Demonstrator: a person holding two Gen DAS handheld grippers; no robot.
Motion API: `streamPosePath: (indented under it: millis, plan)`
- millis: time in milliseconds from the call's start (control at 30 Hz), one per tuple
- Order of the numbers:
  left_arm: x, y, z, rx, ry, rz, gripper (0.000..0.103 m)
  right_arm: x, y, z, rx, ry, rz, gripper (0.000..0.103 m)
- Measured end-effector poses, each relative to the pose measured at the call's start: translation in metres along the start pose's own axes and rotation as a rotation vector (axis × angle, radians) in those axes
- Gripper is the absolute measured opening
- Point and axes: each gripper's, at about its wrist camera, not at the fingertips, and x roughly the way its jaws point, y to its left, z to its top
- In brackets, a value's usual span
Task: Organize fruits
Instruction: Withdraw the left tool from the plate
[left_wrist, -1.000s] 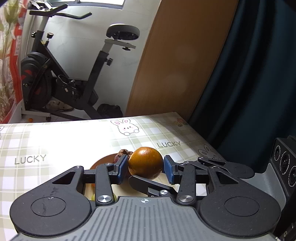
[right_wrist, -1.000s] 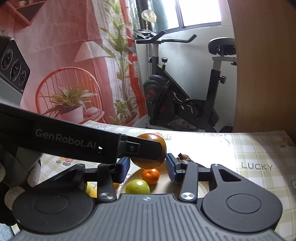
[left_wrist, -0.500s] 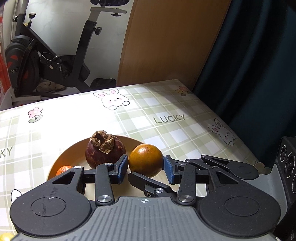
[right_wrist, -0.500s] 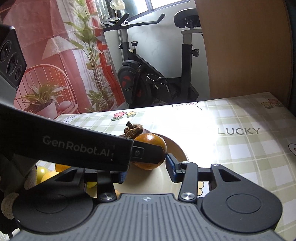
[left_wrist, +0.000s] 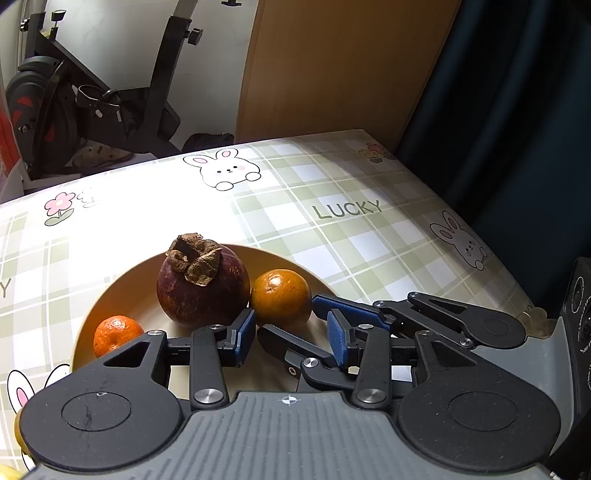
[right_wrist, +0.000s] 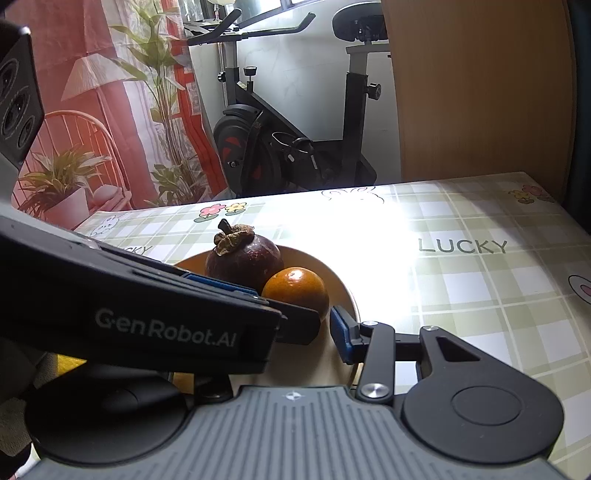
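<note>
1. At lower left of the left wrist view, the small mandarin (left_wrist: 117, 334) sits alone by the plate's (left_wrist: 122, 295) near rim, leaving the middle free for bigger fruit.
2. Left of centre, the mangosteen (left_wrist: 201, 282) stands stem up on the plate, a natural stop for anything round set beside it.
3. At centre, the orange (left_wrist: 280, 300) rests on the plate against the mangosteen, so I judge it placed.
4. Your left gripper (left_wrist: 291, 338) has its pads apart just below the orange, touching nothing; the gap suggests a release.
5. At centre right, your right gripper (left_wrist: 325, 310) crosses in front of the left with fingers spread and empty, its blue pad (right_wrist: 341, 338) near the orange.
</note>
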Motion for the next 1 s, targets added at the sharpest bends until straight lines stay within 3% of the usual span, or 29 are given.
streamPosePath:
  millis: [333, 800, 1000]
  plan:
    - [-0.044, 0.005, -0.010, -0.011, -0.081, 0.012, 0.045, -0.020, 0.012, 0.003, 0.008, -0.022, 0.001, 0.046]
    - [-0.132, 0.024, -0.045, -0.038, -0.203, 0.198, 0.045, -0.058, 0.047, -0.004, -0.008, -0.052, 0.034, 0.046]
    - [-0.150, 0.035, -0.060, -0.086, -0.227, 0.219, 0.046, -0.066, 0.061, -0.010, -0.025, -0.048, 0.050, 0.046]
